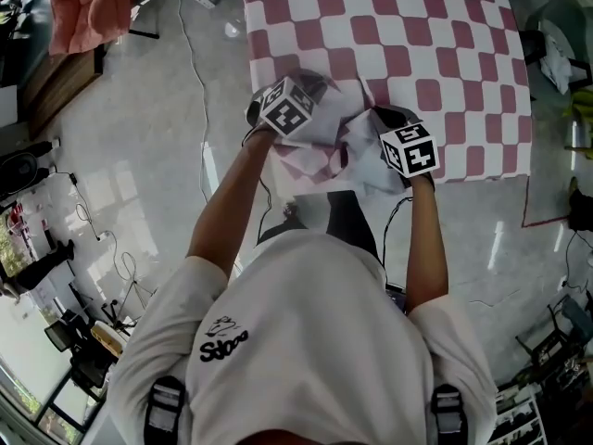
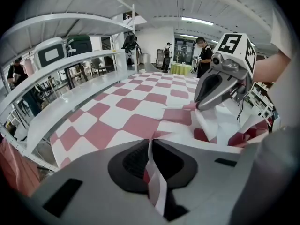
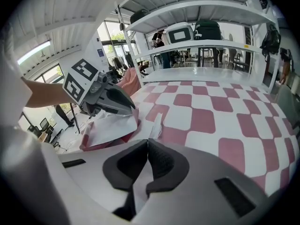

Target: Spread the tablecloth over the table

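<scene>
The tablecloth (image 1: 389, 35), checked in red and white, was laid flat over most of the table, which was hidden beneath it. Only the near left part was bunched and folded back, with its pale underside shown. The left gripper (image 2: 151, 149) was closed on a thin fold of that cloth, and the right gripper (image 3: 146, 146) was likewise pinched shut on a fold, the 2 held near each other above the bunch.

The cloth was judged light, soft and limp. It would likely sag between grips and wrinkle rather than slide stiffly, so it would best be taken at the hem or corner and drawn taut. The near edge on the right was already hung straight. Open floor (image 1: 139, 156) was seen left of the table, crossed by a cable (image 1: 204, 109). A shelving rack (image 2: 70, 60) was stood close along 1 side.
</scene>
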{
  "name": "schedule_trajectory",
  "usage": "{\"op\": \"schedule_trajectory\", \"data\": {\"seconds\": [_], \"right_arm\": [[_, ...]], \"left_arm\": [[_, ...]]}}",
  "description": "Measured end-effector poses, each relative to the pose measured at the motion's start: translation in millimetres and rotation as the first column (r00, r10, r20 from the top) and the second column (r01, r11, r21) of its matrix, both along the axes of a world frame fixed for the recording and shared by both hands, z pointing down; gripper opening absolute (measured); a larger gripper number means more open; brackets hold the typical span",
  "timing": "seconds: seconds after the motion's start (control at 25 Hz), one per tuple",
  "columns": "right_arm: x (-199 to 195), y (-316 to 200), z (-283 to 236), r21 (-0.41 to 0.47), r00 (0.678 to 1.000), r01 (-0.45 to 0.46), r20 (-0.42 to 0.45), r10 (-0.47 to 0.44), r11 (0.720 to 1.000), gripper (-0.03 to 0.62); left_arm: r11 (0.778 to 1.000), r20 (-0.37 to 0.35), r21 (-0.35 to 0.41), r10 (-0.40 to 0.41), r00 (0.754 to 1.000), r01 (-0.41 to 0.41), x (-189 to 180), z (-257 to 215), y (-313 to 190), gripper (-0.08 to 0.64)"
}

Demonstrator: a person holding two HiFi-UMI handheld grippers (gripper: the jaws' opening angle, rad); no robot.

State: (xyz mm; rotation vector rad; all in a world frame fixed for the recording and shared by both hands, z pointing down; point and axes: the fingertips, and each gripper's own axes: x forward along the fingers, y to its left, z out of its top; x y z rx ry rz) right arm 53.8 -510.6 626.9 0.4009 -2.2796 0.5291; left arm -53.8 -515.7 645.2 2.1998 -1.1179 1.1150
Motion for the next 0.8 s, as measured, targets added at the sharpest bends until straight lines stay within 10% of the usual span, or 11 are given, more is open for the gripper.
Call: {"op": "schedule_trajectory", "data": {"seconds": [0.4, 0.8], "right_arm": [[18, 22, -46, 0.083, 0.985, -0.166, 0.051, 0.162, 0.983, 0.025], [30, 112, -108, 0.246, 0.92, -0.392, 0.095, 0.381, 0.886, 0.025]], "left_arm": [[0.996, -0.102, 0.092, -0.014, 0.995, 0.023, -16, -46, 27, 0.032], [0.975, -0.222, 0.191, 0.157, 0.962, -0.115, -30, -100, 110, 0.032]]}}
